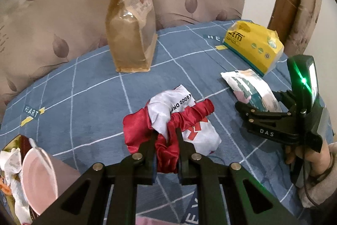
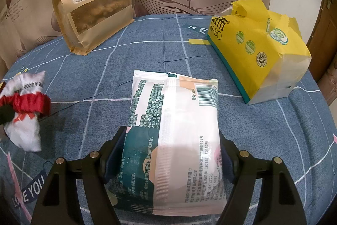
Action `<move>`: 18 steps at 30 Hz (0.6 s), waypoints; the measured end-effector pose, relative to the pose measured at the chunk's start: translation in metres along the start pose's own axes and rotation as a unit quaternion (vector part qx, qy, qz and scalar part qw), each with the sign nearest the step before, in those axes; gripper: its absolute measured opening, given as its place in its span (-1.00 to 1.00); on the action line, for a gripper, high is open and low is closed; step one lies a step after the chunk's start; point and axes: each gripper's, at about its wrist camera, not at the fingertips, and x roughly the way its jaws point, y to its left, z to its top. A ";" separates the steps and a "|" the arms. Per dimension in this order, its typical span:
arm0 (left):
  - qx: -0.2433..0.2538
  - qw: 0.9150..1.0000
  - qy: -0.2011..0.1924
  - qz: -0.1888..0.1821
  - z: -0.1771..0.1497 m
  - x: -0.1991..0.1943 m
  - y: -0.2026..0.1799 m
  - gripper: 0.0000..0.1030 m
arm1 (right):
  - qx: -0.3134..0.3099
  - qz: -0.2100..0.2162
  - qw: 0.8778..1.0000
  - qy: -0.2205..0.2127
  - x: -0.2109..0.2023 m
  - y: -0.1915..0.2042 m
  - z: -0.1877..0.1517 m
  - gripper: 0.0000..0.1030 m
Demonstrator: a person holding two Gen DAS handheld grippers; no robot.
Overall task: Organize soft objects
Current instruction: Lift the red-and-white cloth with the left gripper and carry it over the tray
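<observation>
A red and white satin pouch (image 1: 185, 119) lies on the blue checked bedsheet (image 1: 84, 85). My left gripper (image 1: 167, 134) is shut on its red fabric. The pouch also shows at the left edge of the right wrist view (image 2: 25, 111). A white and teal wet-wipes pack (image 2: 174, 140) sits between the jaws of my right gripper (image 2: 172, 136), which is shut on it. The same pack (image 1: 250, 88) and right gripper (image 1: 246, 108) show at the right of the left wrist view.
A tall brown paper snack bag (image 1: 130, 20) (image 2: 92, 3) stands at the back. A yellow tissue pack (image 1: 252, 45) (image 2: 259, 50) lies at the back right. A pink cup (image 1: 38, 178) and a box of wrappers (image 1: 10, 161) sit at the front left. Pillows (image 1: 52, 3) line the back.
</observation>
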 end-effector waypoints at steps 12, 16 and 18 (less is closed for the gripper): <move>-0.014 1.000 -0.016 0.015 0.003 -0.029 0.017 -0.75 | 0.000 0.000 1.000 0.000 0.000 0.000 0.000 0.46; -0.015 1.000 -0.020 0.016 0.003 -0.037 0.019 -0.74 | 0.000 0.000 1.000 0.000 0.000 0.000 0.000 0.46; -0.015 0.999 -0.023 0.018 0.002 -0.043 0.021 -0.75 | 0.000 0.000 1.000 0.000 0.000 0.001 0.000 0.46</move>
